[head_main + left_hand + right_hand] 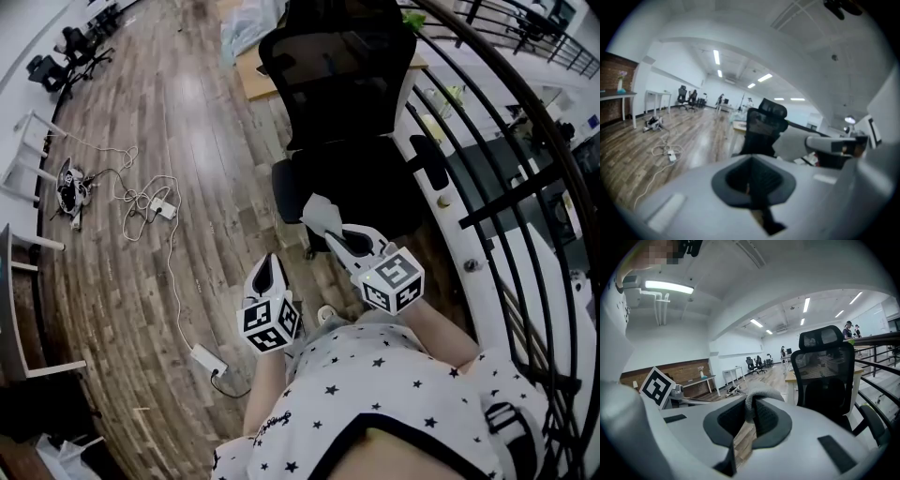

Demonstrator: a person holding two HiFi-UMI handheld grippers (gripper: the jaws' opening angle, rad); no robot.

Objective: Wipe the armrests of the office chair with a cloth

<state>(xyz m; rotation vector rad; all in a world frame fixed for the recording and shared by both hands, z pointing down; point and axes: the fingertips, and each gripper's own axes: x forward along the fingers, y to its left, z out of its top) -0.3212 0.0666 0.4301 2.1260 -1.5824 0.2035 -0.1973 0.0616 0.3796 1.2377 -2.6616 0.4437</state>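
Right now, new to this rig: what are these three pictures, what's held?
No robot here: a person holds a two-jaw gripper in each hand. The head view looks down from the person's head; the other two ride on the grippers, looking along their jaws. The right gripper is shut on a grey cloth. The left gripper is shut and empty. Ahead stands a black office chair; its armrest is not yet touched. Cables lie on the wooden floor.
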